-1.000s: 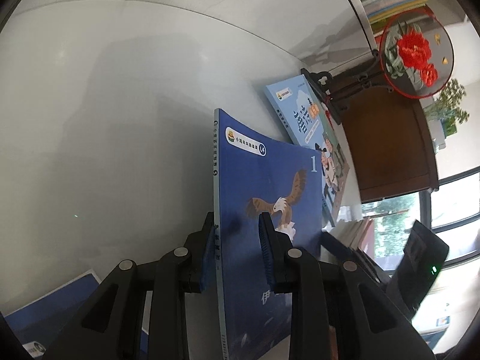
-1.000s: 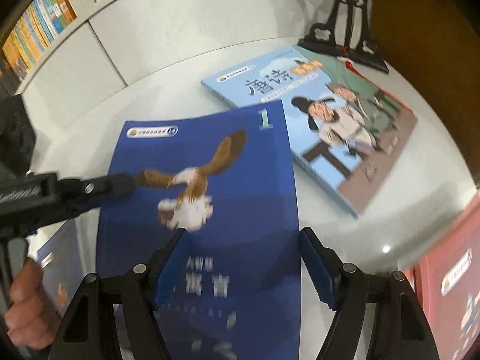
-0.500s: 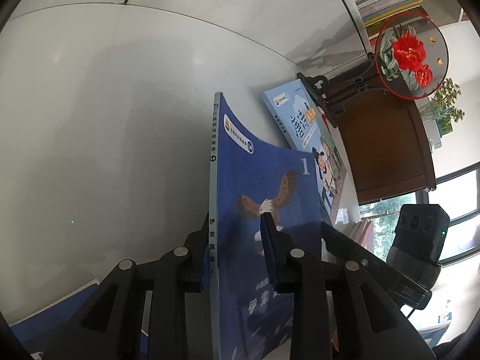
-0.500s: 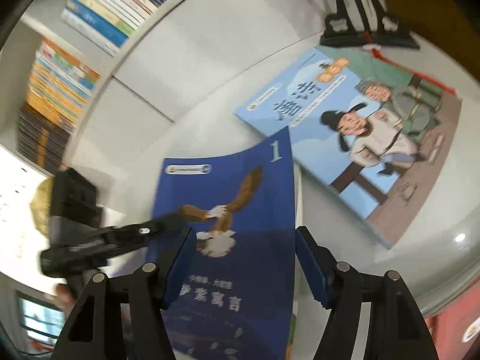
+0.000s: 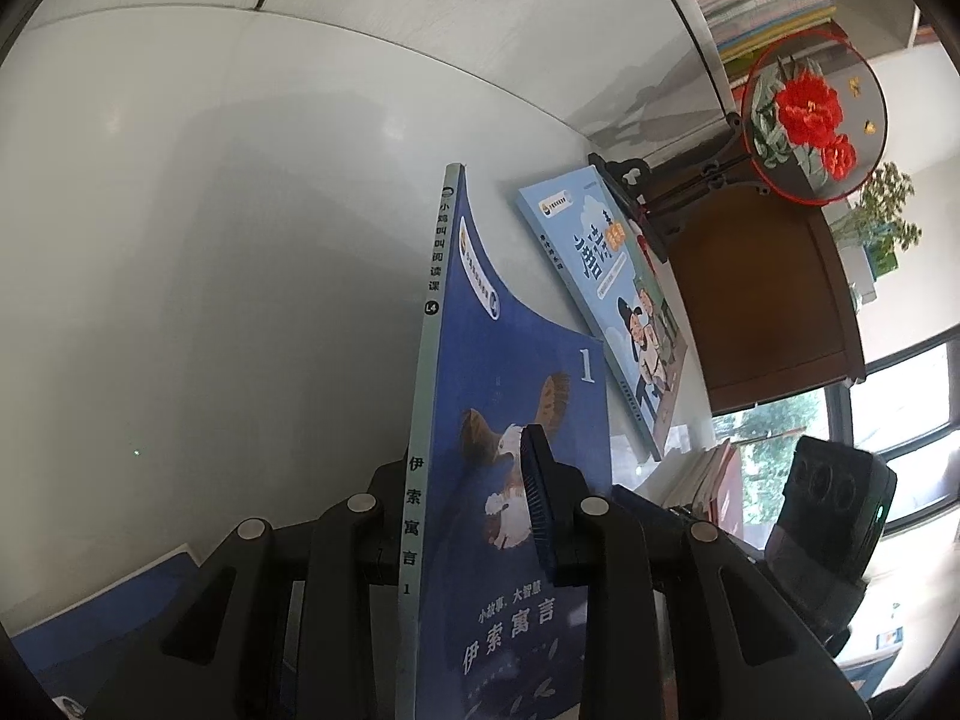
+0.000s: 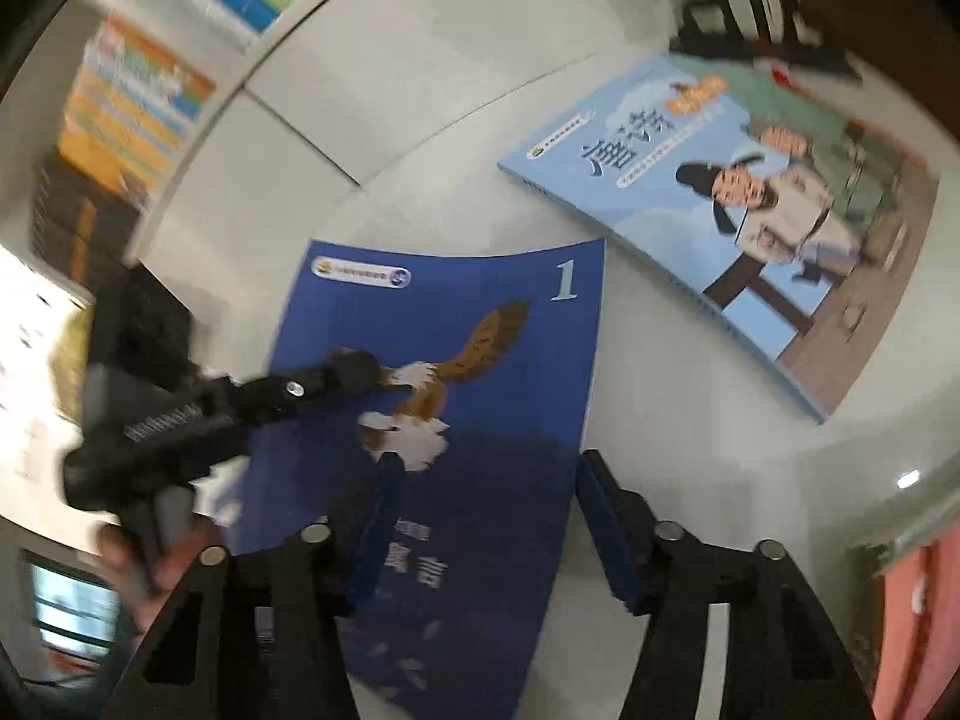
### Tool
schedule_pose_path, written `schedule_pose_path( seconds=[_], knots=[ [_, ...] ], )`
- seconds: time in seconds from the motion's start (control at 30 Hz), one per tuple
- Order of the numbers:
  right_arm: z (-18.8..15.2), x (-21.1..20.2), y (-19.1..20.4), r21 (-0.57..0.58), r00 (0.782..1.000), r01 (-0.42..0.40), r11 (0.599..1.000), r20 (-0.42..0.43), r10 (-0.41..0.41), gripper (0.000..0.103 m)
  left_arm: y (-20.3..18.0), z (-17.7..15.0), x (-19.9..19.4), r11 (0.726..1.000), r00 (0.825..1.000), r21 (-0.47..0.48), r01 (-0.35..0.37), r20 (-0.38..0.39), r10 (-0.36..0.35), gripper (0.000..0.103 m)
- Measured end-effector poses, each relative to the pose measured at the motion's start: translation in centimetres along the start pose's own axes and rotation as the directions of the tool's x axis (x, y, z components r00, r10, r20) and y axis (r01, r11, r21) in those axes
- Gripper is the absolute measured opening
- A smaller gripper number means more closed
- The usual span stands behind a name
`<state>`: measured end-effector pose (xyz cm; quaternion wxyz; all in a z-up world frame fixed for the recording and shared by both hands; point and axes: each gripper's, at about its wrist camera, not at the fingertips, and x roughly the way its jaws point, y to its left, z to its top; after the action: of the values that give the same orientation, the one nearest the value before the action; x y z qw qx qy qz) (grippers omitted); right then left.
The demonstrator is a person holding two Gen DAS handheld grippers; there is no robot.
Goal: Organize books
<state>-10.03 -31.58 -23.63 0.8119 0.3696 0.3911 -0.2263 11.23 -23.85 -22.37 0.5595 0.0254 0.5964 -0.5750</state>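
Note:
A dark blue book with an eagle on its cover [image 5: 528, 396] stands on edge on the white table, its grey spine facing me. My left gripper [image 5: 474, 492] is shut on it near the spine, one pad on the cover, the other finger behind. The right wrist view shows the same blue book [image 6: 456, 360] face-on with the left gripper [image 6: 336, 378] clamped on its left side. My right gripper [image 6: 489, 516] hovers at the book's lower right edge with its jaws closing; its pads do not press on the book. A light blue book [image 6: 720, 210] lies flat behind.
A round fan ornament with red flowers [image 5: 810, 120] on a black stand sits beside the light blue book [image 5: 612, 300]. Book stacks fill shelves [image 6: 138, 90]. A red book [image 6: 918, 600] lies at right, another blue book [image 5: 90, 618] at lower left. A hand [image 6: 150, 570] grips the left handle.
The right gripper's jaws have narrowed and it has swung towards the blue book's right edge. The blue book has turned slightly, showing more spine. The left gripper kept its hold.

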Motion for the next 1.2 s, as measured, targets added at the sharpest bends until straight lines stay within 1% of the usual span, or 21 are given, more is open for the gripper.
schedule_pose_path(
  seconds=[0.03, 0.07, 0.1, 0.13, 0.2, 0.27, 0.37, 0.4, 0.5, 0.57, 0.67, 0.73, 0.77, 0.83, 0.87, 0.93, 1.07, 1.1, 1.17, 1.2],
  knots=[
    [-0.1, 0.1, 0.4, -0.035, 0.999, 0.038, 0.999, 0.009, -0.038, 0.039, 0.2, 0.0, 0.0, 1.0, 1.0, -0.008, 0.009, 0.002, -0.009, 0.026],
    [-0.7, 0.0, 0.2, -0.065, 0.998, 0.065, 0.996, 0.022, -0.064, 0.036, 0.3, 0.0, -0.1, 1.0, 1.0, -0.009, 0.016, 0.003, -0.015, 0.026],
    [-0.8, 0.0, 0.1, -0.076, 0.997, 0.077, 0.994, 0.032, -0.075, 0.03, 0.5, -0.1, -0.1, 1.0, 1.0, -0.014, 0.025, 0.005, -0.024, 0.026],
    [-1.0, -0.1, -0.2, -0.07, 0.997, 0.075, 0.995, 0.035, -0.073, 0.023, 0.5, -0.1, -0.2, 1.0, 1.0, -0.015, 0.024, 0.005, -0.024, 0.026],
    [-1.2, -0.2, -0.8, -0.053, 0.997, 0.067, 0.996, 0.031, -0.066, 0.017, 0.3, -0.1, -0.1, 1.0, 1.0, -0.006, 0.014, 0.006, -0.014, 0.026],
    [-1.4, -0.6, -1.2, -0.054, 0.998, 0.06, 0.997, 0.038, -0.058, 0.017, -0.1, -0.2, -0.1, 1.0, 1.0, 0.01, 0.0, 0.01, 0.0, 0.026],
    [-1.6, -1.6, -0.1, -0.091, 0.996, 0.07, 0.993, 0.067, -0.064, 0.017, -0.3, -0.4, 0.0, 1.0, 1.0, 0.021, -0.005, 0.01, 0.005, 0.026],
    [-1.5, -1.9, 0.3, -0.094, 0.996, 0.055, 0.994, 0.077, -0.048, 0.017, -0.2, -0.5, 0.0, 1.0, 1.0, 0.016, 0.001, 0.009, -0.001, 0.026],
    [-1.5, -3.1, 0.7, -0.089, 0.994, -0.032, 0.996, 0.1, 0.041, 0.017, 0.0, -0.7, 0.0, 0.999, 0.999, -0.001, 0.032, -0.003, -0.032, 0.026],
    [-1.6, -3.6, 0.3, -0.091, 0.995, -0.041, 0.995, 0.088, 0.049, 0.017, -0.2, -1.0, 0.0, 1.0, 1.0, 0.004, 0.027, -0.006, -0.027, 0.026],
    [-1.8, -2.9, 0.1, -0.079, 0.997, -0.039, 0.996, 0.064, 0.044, 0.017, -0.6, -1.9, -0.4, 0.999, 1.0, 0.029, -0.013, 0.005, 0.013, 0.026],
    [-1.8, -2.5, -0.3, -0.049, 0.997, -0.048, 0.998, 0.051, 0.05, 0.016, -0.6, -2.2, -0.7, 0.999, 1.0, 0.031, -0.031, 0.008, 0.031, 0.026],
    [-1.8, -2.4, -0.3, -0.042, 0.998, -0.04, 0.998, 0.041, 0.041, 0.016, -0.7, -2.5, -0.9, 0.998, 0.998, 0.042, -0.055, 0.016, 0.055, 0.025],
    [-1.7, -1.7, 0.0, -0.071, 1.0, 0.001, 0.997, 0.022, 0.0, 0.016, -1.1, -3.0, -1.2, 0.992, 0.995, 0.073, -0.101, 0.035, 0.098, 0.024],
    [-1.7, -1.4, 0.3, -0.091, 1.0, 0.025, 0.995, 0.011, -0.024, 0.016, -1.6, -3.4, -1.3, 0.984, 0.989, 0.107, -0.142, 0.055, 0.137, 0.024],
    [-1.7, -0.9, 1.1, -0.134, 0.998, 0.063, 0.989, -0.014, -0.066, 0.018, -2.2, -4.0, -1.3, 0.967, 0.978, 0.155, -0.202, 0.087, 0.19, 0.024],
    [-1.1, -1.0, 1.7, -0.151, 0.988, 0.098, 0.984, -0.1, -0.114, 0.018, -3.0, -5.0, -1.6, 0.942, 0.962, 0.219, -0.256, 0.154, 0.226, 0.024],
    [-0.8, -1.4, 1.8, -0.152, 0.985, 0.105, 0.983, -0.118, -0.123, 0.018, -3.5, -5.4, -1.8, 0.93, 0.955, 0.243, -0.275, 0.182, 0.235, 0.024],
    [0.3, -2.6, 1.9, -0.155, 0.985, 0.085, 0.984, -0.135, -0.107, 0.018, -4.2, -5.6, -1.9, 0.92, 0.949, 0.266, -0.288, 0.212, 0.235, 0.024],
    [1.2, -3.2, 2.2, -0.181, 0.985, 0.074, 0.981, -0.141, -0.1, 0.018, -4.4, -5.8, -2.1, 0.916, 0.946, 0.279, -0.289, 0.228, 0.229, 0.024]
  ],
)
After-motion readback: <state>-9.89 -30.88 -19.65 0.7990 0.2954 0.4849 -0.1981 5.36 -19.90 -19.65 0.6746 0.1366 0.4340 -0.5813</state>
